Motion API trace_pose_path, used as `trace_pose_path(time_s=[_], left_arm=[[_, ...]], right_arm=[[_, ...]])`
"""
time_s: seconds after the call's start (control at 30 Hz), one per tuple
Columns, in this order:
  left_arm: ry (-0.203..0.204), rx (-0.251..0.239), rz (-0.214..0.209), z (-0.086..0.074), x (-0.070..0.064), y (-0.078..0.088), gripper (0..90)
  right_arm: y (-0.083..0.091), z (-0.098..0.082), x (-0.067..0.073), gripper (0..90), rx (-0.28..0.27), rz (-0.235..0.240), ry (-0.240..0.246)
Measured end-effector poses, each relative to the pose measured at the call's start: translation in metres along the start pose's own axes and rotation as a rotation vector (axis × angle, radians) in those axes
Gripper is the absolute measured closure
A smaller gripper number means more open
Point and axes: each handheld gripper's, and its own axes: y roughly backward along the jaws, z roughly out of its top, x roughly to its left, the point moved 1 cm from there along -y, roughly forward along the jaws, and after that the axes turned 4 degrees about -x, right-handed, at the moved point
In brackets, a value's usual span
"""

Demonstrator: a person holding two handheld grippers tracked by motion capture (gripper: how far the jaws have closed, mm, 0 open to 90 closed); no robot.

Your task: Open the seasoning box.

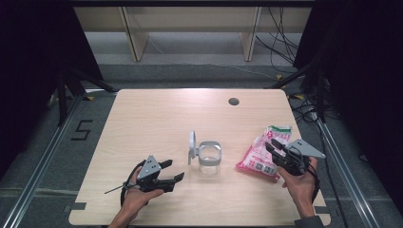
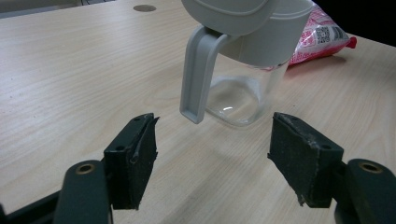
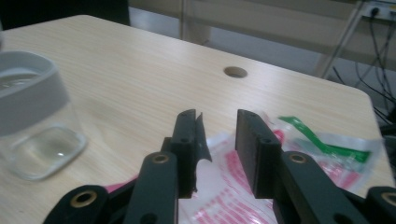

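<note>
A clear glass jar with a grey collar stands mid-table, its grey hinged lid flipped up on its left side. In the left gripper view the jar is just ahead of the jaws, lid strap hanging down. My left gripper lies open on the table left of the jar, nothing between its fingers. A pink and white snack bag lies at the right. My right gripper hovers over the bag, jaws parted by a narrow gap with nothing between them.
A round cable hole sits near the table's far edge. The table's right edge runs close beside the bag. Cables and frame legs lie on the floor beyond the table.
</note>
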Motion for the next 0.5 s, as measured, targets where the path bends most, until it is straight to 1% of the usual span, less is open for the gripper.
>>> trace_pose_path(time_s=[0.03, 0.07, 0.1, 0.17, 0.2, 0.23, 0.27, 0.3, 0.33, 0.37, 0.4, 0.43, 0.47, 0.5], left_arm=[[0.001, -0.001, 0.0, 0.0, 0.0, 0.0, 31.1], [0.002, -0.003, -0.001, 0.0, 0.0, 0.0, 30.8], [0.005, -0.004, 0.0, 0.0, 0.0, 0.0, 30.7], [0.007, -0.006, 0.006, 0.001, 0.001, 0.0, 30.8], [0.005, -0.005, 0.004, 0.001, 0.001, 0.0, 30.7], [0.005, -0.004, 0.003, 0.001, 0.001, 0.0, 30.7], [0.009, -0.011, -0.006, 0.001, 0.001, -0.001, 30.6], [0.007, 0.002, 0.0, 0.001, 0.001, -0.001, 30.6], [0.004, 0.006, 0.001, 0.0, 0.001, -0.002, 30.5], [0.005, 0.006, -0.005, 0.0, 0.001, -0.002, 30.5], [0.01, 0.003, -0.01, -0.001, 0.001, -0.003, 30.5], [0.01, 0.005, -0.009, -0.001, 0.001, -0.003, 30.5], [0.011, 0.006, -0.01, -0.001, 0.001, -0.003, 30.5], [0.011, 0.005, -0.01, -0.001, 0.001, -0.003, 30.5]], right_arm=[[0.0, -0.001, -0.001, 67.2, 0.007, -0.014, -0.019], [0.001, -0.003, -0.005, 64.9, 0.021, -0.024, -0.028], [0.001, -0.005, -0.009, 64.2, 0.02, -0.038, -0.01], [0.001, -0.008, -0.013, 61.7, 0.027, -0.056, -0.033], [0.002, -0.01, -0.016, 59.7, 0.036, -0.063, -0.053], [0.002, -0.012, -0.019, 58.0, 0.032, -0.081, -0.049], [0.002, -0.013, -0.021, 55.7, 0.031, -0.087, -0.063], [0.003, -0.014, -0.023, 52.4, 0.035, -0.095, -0.074], [0.004, -0.015, -0.024, 48.2, 0.04, -0.116, -0.117], [0.003, -0.016, -0.027, 45.5, 0.039, -0.109, -0.112], [0.003, -0.017, -0.028, 42.8, 0.044, -0.116, -0.142], [0.003, -0.018, -0.028, 41.3, 0.057, -0.11, -0.153], [0.003, -0.019, -0.03, 40.7, 0.054, -0.113, -0.139], [0.002, -0.022, -0.032, 38.5, 0.077, -0.122, -0.141]])
